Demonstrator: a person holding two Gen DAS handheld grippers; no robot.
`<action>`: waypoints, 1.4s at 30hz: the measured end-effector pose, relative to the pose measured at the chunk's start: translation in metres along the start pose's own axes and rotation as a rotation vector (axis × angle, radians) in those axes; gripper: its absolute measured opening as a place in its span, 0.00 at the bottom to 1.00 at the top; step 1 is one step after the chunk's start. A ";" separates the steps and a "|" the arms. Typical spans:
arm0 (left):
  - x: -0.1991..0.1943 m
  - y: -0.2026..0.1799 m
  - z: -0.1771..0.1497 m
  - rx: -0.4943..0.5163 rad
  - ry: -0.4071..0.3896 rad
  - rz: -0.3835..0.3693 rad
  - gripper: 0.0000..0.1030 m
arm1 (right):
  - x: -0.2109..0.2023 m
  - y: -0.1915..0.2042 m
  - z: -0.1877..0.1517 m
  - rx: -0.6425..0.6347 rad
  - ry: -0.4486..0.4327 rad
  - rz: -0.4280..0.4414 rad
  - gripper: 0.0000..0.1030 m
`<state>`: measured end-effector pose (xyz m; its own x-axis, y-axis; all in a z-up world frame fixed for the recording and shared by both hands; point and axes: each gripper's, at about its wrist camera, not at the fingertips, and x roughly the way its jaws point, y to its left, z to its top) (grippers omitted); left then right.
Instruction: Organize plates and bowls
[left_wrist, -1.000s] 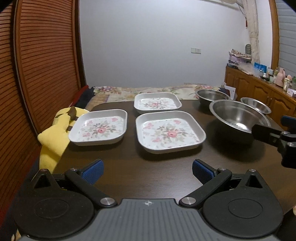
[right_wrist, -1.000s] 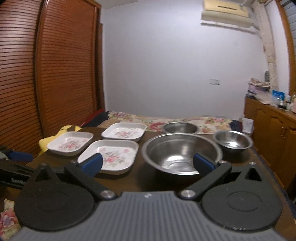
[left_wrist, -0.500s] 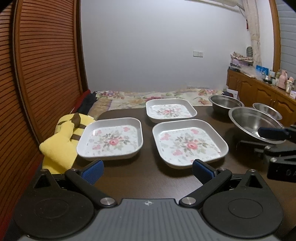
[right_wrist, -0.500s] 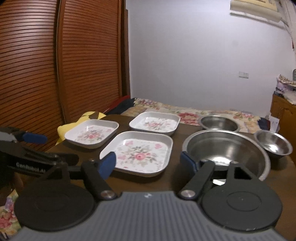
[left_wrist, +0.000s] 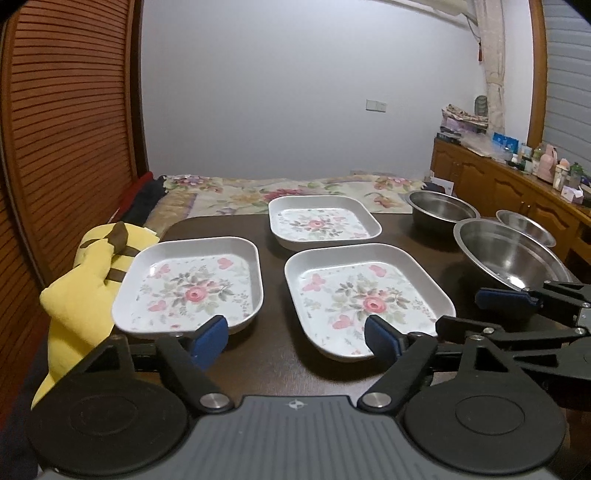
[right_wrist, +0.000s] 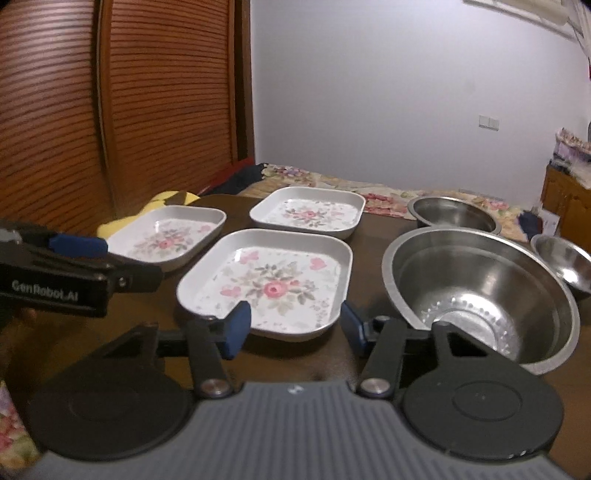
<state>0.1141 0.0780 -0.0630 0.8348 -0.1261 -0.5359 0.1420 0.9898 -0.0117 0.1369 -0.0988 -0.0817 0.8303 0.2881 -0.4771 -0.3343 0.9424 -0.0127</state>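
Dim indoor light with a cool, bluish cast, even across the pale back wall (left_wrist: 295, 92). Both pictures are fisheye views: the slatted wooden doors (right_wrist: 147, 110) bow outward, and the corners darken to black. The left wrist picture is fairly sharp. The right wrist picture is softer, smeared along its left edge and grainy throughout. The dark wooden table (left_wrist: 280, 354) soaks up light, and soft shadows sit under the floral plates (left_wrist: 365, 299). The large steel bowl (right_wrist: 480, 291) shows bright glints inside. A yellow plush toy (left_wrist: 81, 295) stands out strongly.
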 end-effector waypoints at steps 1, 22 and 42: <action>0.003 0.000 0.001 0.003 0.000 -0.001 0.75 | 0.002 0.000 0.000 0.002 0.004 0.002 0.53; 0.051 -0.002 0.005 0.023 0.046 -0.080 0.38 | 0.022 0.001 0.000 -0.040 0.030 -0.028 0.53; 0.067 0.005 0.001 0.065 0.075 -0.104 0.22 | 0.042 0.012 0.001 -0.024 0.068 -0.163 0.53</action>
<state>0.1715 0.0743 -0.0982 0.7724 -0.2199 -0.5959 0.2616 0.9650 -0.0170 0.1679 -0.0751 -0.1013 0.8426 0.1191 -0.5252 -0.2090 0.9711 -0.1152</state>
